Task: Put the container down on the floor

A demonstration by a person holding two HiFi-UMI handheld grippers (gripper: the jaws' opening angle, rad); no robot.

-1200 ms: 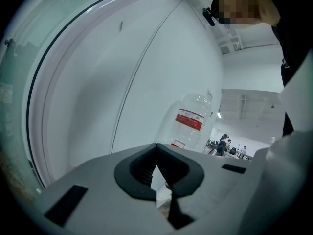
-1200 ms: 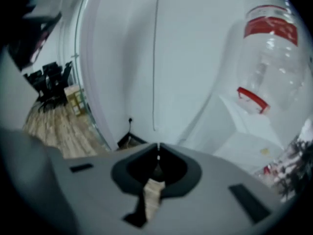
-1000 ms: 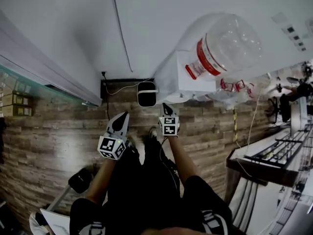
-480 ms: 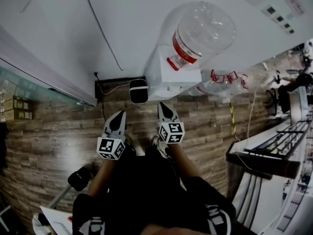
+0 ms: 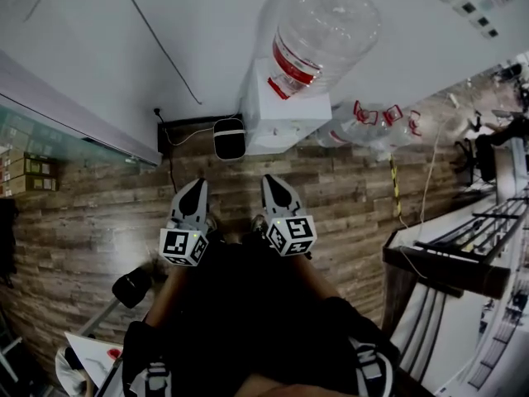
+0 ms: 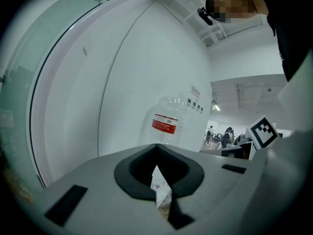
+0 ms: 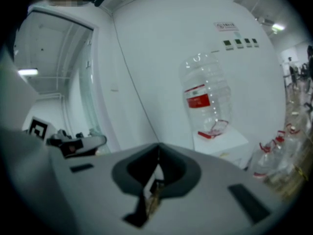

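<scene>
1. My left claw [image 5: 195, 187] is clenched, its jaws pressed together at the tips with nothing between them. It hangs over the plank floor [image 5: 91, 213] on the near side of the white dispenser [image 5: 285, 116], well apart from it.
2. My right claw [image 5: 271, 182] is clenched too and just as empty. It also hangs on the near side of the dispenser and points towards its front.
3. The container [image 5: 321, 31], a big clear water bottle with a red label, sits neck-down on top of the dispenser. It is not on the floor, and neither claw touches it.
4. The dispenser itself stands on the floor with its back against the white wall [image 5: 190, 15].
5. Just to the left of the dispenser, at its foot, is a small dark object with a pale front [image 5: 229, 137]. It may be a bin, but the picture is too dim for me to be sure.
6. To the right of the dispenser, empty clear bottles with red handles [image 5: 374, 122] are heaped on the floor along the wall.
7. A thin cable [image 5: 177, 69] runs along the wall to the left of the dispenser.
8. Farther right of the dispenser, well apart from it, stands a dark-framed table [image 5: 417, 263].
</scene>
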